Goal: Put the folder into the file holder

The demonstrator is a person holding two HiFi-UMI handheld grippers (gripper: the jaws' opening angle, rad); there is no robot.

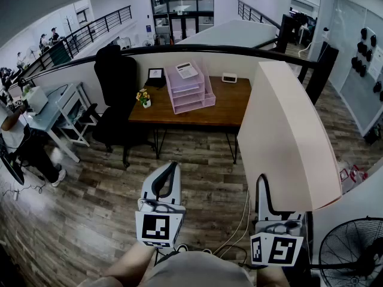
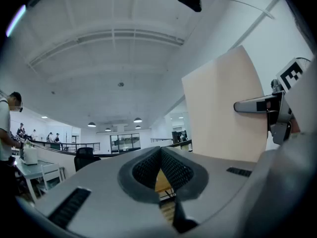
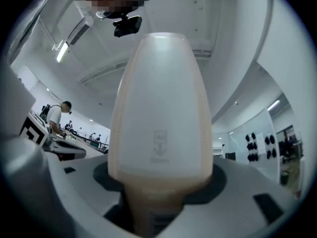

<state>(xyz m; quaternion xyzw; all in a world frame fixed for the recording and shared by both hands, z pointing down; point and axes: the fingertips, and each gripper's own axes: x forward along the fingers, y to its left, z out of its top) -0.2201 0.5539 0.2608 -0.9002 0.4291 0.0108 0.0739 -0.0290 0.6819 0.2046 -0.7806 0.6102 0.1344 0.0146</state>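
Observation:
A large pale cream folder (image 1: 287,136) stands upright in front of me at the right, with my right gripper (image 1: 267,207) shut on its lower edge. In the right gripper view the folder (image 3: 159,108) fills the middle, pinched between the jaws of the right gripper (image 3: 159,187). My left gripper (image 1: 169,173) hangs at centre-left over the floor, shut and empty; in its own view the left gripper (image 2: 159,158) has its ribbed pads touching. The pink tiered file holder (image 1: 190,89) sits on the wooden desk (image 1: 230,105) far ahead, well apart from both grippers.
A calculator (image 1: 187,70) lies on top of the holder. On the desk are also a small flower pot (image 1: 143,97), a black frame (image 1: 155,75) and a white device (image 1: 230,77). A black office chair (image 1: 116,79) stands left of the desk. A floor fan (image 1: 353,255) is at lower right.

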